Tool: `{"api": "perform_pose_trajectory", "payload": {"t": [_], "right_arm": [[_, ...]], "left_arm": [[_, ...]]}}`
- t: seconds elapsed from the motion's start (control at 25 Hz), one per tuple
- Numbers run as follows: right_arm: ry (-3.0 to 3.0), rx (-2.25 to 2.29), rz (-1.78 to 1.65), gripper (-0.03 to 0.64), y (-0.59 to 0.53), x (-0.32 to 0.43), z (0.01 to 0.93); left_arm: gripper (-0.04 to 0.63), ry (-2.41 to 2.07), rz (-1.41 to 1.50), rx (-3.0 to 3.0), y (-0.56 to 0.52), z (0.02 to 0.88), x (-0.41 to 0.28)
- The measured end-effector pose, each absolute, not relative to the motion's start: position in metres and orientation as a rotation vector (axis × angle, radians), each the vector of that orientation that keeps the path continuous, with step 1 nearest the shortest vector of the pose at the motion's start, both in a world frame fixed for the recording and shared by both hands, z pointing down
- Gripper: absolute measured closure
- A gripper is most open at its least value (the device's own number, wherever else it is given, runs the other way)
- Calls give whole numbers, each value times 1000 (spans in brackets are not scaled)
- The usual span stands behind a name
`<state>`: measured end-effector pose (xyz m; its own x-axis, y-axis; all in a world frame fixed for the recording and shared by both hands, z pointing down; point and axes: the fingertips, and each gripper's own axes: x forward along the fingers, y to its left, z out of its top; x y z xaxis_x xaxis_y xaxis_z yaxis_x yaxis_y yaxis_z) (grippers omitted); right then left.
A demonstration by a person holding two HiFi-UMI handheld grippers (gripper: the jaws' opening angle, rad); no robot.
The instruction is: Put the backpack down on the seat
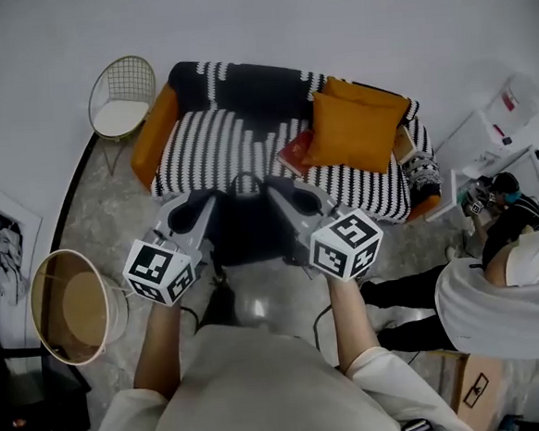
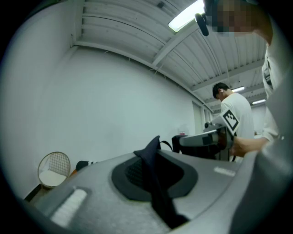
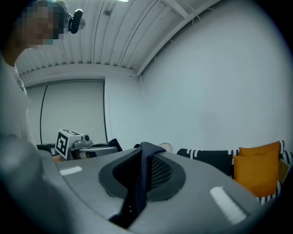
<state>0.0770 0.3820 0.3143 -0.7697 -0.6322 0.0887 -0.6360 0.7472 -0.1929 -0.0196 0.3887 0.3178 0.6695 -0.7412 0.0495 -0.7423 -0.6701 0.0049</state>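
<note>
Head view, backpack (image 1: 245, 230) hanging upright, left claw (image 1: 200, 206), right claw (image 1: 279, 191) each pinching a strap (image 2: 154, 180).

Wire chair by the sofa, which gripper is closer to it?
Left. The left gripper, shut on the backpack, is below and right of the wire chair; the right gripper grips its other side, farther right.

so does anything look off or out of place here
Nothing spilled or damaged. Only a red book lies loose on the sofa seat, against the tilted orange cushion. The backpack is not yet on the seat.
</note>
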Motion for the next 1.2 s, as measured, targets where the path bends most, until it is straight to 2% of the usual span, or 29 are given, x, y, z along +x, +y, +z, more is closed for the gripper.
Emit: {"api": "perform_pose_trajectory", "payload": {"t": [1.2], "right_arm": [[-2856,1186,455,592,77,33,333]], "left_arm": [[575,-1095,141,2871,70,335,-61]]}}
